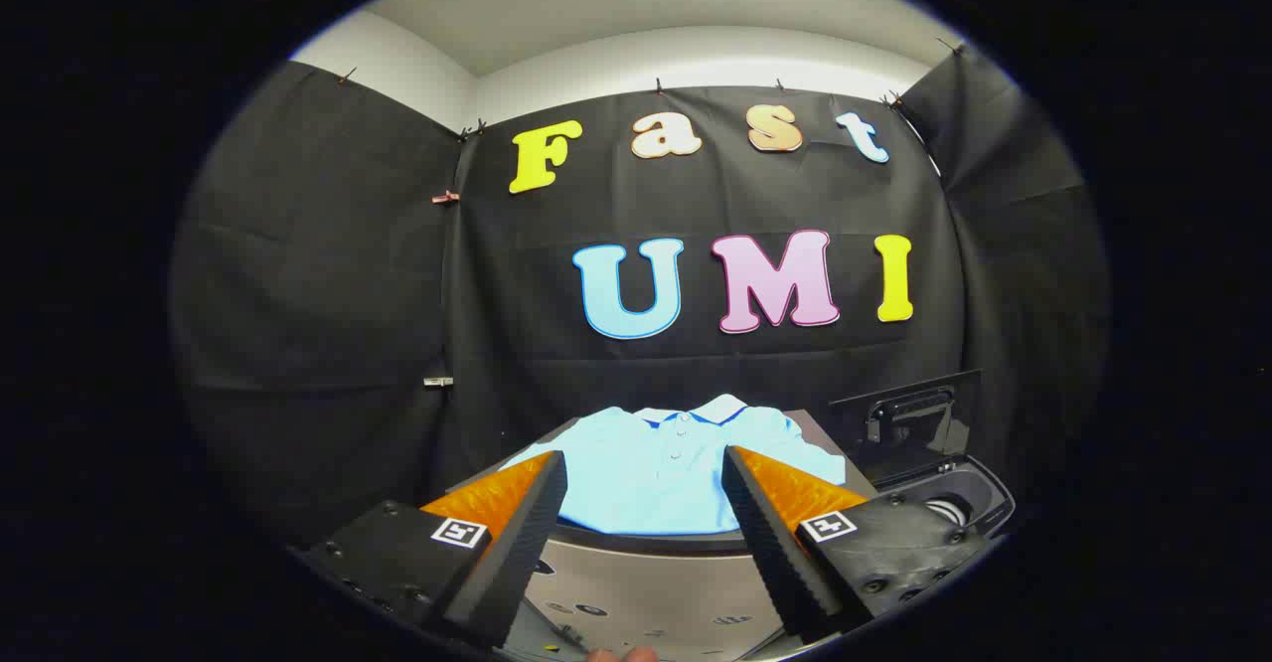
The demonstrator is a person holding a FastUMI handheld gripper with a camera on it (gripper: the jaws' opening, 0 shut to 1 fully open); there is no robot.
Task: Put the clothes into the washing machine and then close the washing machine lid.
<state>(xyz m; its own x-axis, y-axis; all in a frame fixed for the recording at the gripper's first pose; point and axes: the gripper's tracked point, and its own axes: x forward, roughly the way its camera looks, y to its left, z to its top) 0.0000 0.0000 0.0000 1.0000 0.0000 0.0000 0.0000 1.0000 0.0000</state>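
Nearest to me in the gripper view, my claw (644, 468) hangs with its two fingers spread wide apart, holding nothing; neither finger touches anything. Low between the fingers, right at the near edge, I see a sliver of a hand (621, 654). Below the claw is a pale grey surface, the near part of the table (646, 592), with small dark marks on it that I cannot make out. Just ahead of the fingertips, and between them, a light blue polo shirt (656, 468) lies flat on the table with its collar on the far side and its placket buttoned. Beyond my right finger sits the washing machine (959, 503), dark, its lid (909, 418) standing raised behind the opening. Black cloth walls close in behind everything.
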